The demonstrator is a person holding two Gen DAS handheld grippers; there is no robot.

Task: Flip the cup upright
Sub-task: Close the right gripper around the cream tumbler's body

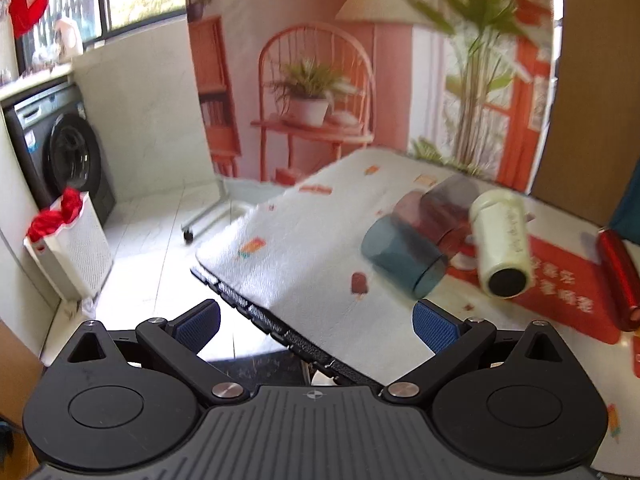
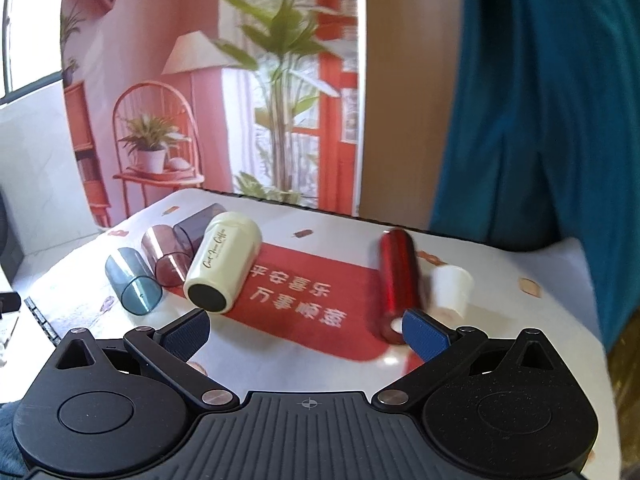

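Observation:
Several cups lie on their sides on the table. A cream coffee cup (image 2: 222, 266) with a black base lies on the left part of a red mat (image 2: 312, 300); it also shows in the left wrist view (image 1: 502, 246). A blue cup (image 2: 132, 282), a pink cup (image 2: 164, 254) and a dark purple cup (image 2: 196, 226) lie left of it. A red metallic cup (image 2: 398, 276) lies at the mat's right edge, and a small white paper cup (image 2: 452, 288) lies beside it. My right gripper (image 2: 306, 330) is open and empty, just before the mat. My left gripper (image 1: 316, 324) is open and empty over the table's left edge.
The table has a white patterned cloth (image 1: 304, 248). A washing machine (image 1: 60, 152) and a white basket (image 1: 68, 248) with red cloth stand on the floor at left. A printed backdrop (image 2: 208, 80) stands behind the table. A teal cloth (image 2: 540, 100) hangs at the right.

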